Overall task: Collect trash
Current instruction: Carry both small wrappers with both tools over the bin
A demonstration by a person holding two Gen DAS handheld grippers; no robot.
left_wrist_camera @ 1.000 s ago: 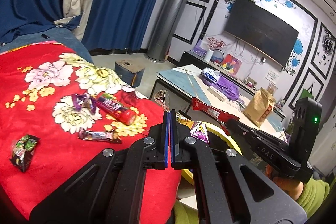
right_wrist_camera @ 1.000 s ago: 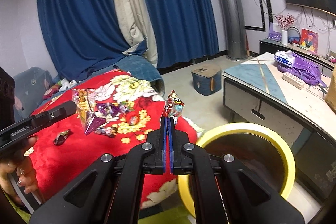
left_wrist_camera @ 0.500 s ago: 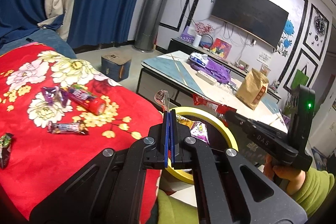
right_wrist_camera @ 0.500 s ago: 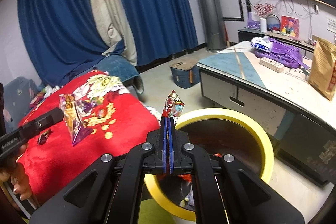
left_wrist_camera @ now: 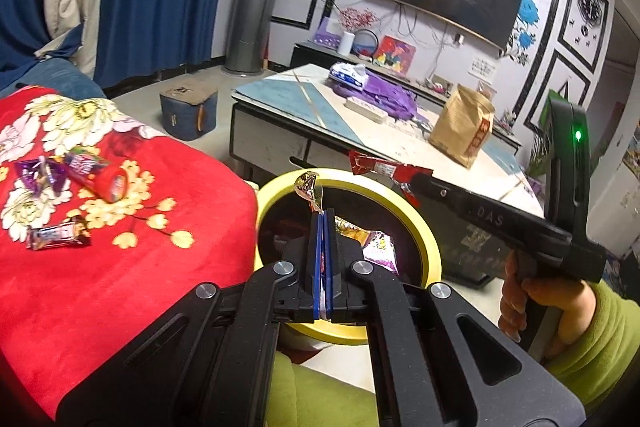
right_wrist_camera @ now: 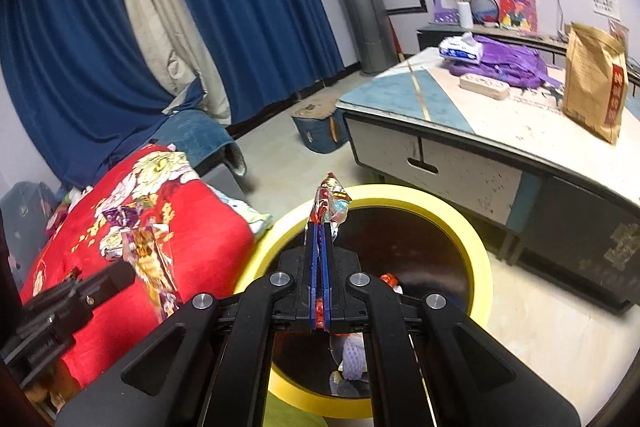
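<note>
My left gripper (left_wrist_camera: 322, 217) is shut on a crinkly yellow and purple snack bag (left_wrist_camera: 370, 241) and hangs over the yellow-rimmed bin (left_wrist_camera: 428, 231). From the right wrist view the left gripper (right_wrist_camera: 122, 275) shows at the lower left, with the snack bag (right_wrist_camera: 150, 259) dangling in front of the blanket. My right gripper (right_wrist_camera: 320, 227) is shut on a red wrapper (right_wrist_camera: 330, 199) above the bin (right_wrist_camera: 478, 259), which holds some trash. In the left wrist view the right gripper (left_wrist_camera: 416, 181) reaches in from the right with the red wrapper (left_wrist_camera: 378, 169) over the far rim.
On the red floral blanket (left_wrist_camera: 120, 287) lie a red tube packet (left_wrist_camera: 102, 175), a purple wrapper (left_wrist_camera: 40, 175) and a bar wrapper (left_wrist_camera: 58, 235). Behind the bin stands a low table (left_wrist_camera: 320, 107) with a brown paper bag (left_wrist_camera: 460, 131). A blue stool (left_wrist_camera: 188, 111) is on the floor.
Both grippers have swung away from the blanket and sunk toward the bin, each still shut on its wrapper. The bin now fills the lower middle of both views.
</note>
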